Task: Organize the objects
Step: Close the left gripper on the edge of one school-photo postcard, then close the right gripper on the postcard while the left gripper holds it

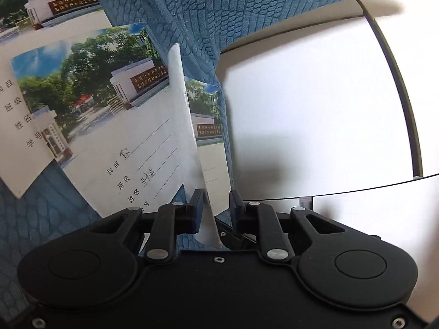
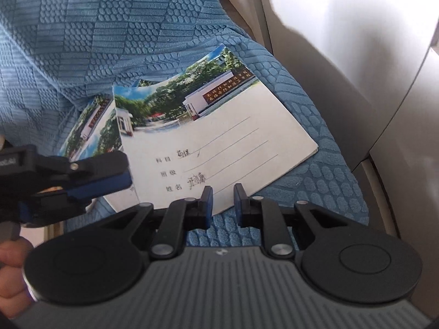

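Several school notebooks with a photo cover lie on a blue textured cloth (image 2: 109,27). In the left wrist view one notebook (image 1: 186,126) stands edge-on between the jaws of my left gripper (image 1: 216,205). It leans on the left pad, and a slim gap shows at the right pad. The right wrist view shows that left gripper (image 2: 127,176) at the left edge of the top notebook (image 2: 219,137). My right gripper (image 2: 222,197) hovers over that notebook's near edge. Its jaws are narrow, with a gap between them and nothing held.
Two more notebooks (image 1: 109,104) (image 1: 41,8) lie overlapped to the left. A white panel with a dark seam (image 1: 315,109) borders the cloth (image 1: 205,13) on the right. A person's hand (image 2: 11,260) holds the left gripper. Pale curved furniture (image 2: 356,54) stands right of the cloth.
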Demonstrator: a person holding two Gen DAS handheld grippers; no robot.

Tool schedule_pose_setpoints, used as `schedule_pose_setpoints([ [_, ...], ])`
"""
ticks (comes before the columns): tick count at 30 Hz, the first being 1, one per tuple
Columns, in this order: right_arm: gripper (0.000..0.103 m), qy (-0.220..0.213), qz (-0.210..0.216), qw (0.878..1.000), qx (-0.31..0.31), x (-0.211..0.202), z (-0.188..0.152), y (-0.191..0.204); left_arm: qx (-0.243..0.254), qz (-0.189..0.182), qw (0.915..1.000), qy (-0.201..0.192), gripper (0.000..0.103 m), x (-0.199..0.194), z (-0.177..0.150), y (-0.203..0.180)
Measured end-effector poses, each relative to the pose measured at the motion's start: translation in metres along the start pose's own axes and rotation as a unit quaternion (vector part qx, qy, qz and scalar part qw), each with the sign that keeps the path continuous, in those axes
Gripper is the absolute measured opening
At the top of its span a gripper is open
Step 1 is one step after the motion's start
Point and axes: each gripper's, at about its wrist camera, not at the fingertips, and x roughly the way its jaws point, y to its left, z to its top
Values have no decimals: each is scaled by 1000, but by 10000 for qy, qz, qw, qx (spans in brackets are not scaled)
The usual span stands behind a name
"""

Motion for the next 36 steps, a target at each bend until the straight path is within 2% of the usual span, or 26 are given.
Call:
schedule_pose_setpoints([
  [5,17,-16,89,9999,140,0,-1,-3,201,633,9971,381,15,29,-4,-3],
  [6,17,-21,117,9997,192,1,-1,-5,187,677,9967,415,12,33,-6,-3],
  [12,17,-59,257,9980,577,-1,-1,-17,306,855,9953,339,6,44,-15,-11],
  [13,21,-80,209,9976,651,-2,-2,-19,336,868,9951,345,6,45,-16,-12],
  [15,23,-291,90,9963,799,-11,-5,-21,335,879,9949,354,4,45,-13,-14],
  [17,23,-560,202,9919,1122,-23,-9,-26,269,848,9954,352,3,41,-9,-15],
  [21,23,-633,809,9692,2240,-33,-19,-36,152,722,9969,289,2,34,-2,-21],
  [23,32,-659,1071,9527,2766,-35,-26,-38,132,638,9975,290,2,32,-1,-25],
  [25,61,-832,1152,9285,3432,-39,-35,-42,145,579,9978,286,2,31,-1,-29],
  [26,65,-924,1193,9147,3749,-41,-39,-43,158,568,9979,270,1,30,-1,-32],
  [28,66,-1071,1377,8923,4164,-42,-43,-45,125,594,9978,253,1,29,-2,-36],
  [29,66,-1099,1445,8853,4282,-40,-44,-45,108,605,9978,239,1,28,-2,-39],
  [31,66,-1006,1537,8771,4438,-34,-43,-43,77,485,9986,193,1,26,-2,-45],
  [34,66,-780,1849,8558,4768,-18,-43,-41,147,405,9989,156,1,24,-3,-55],
  [36,66,-800,1865,8484,4889,-12,-41,-42,184,409,9989,155,1,25,-2,-60],
])
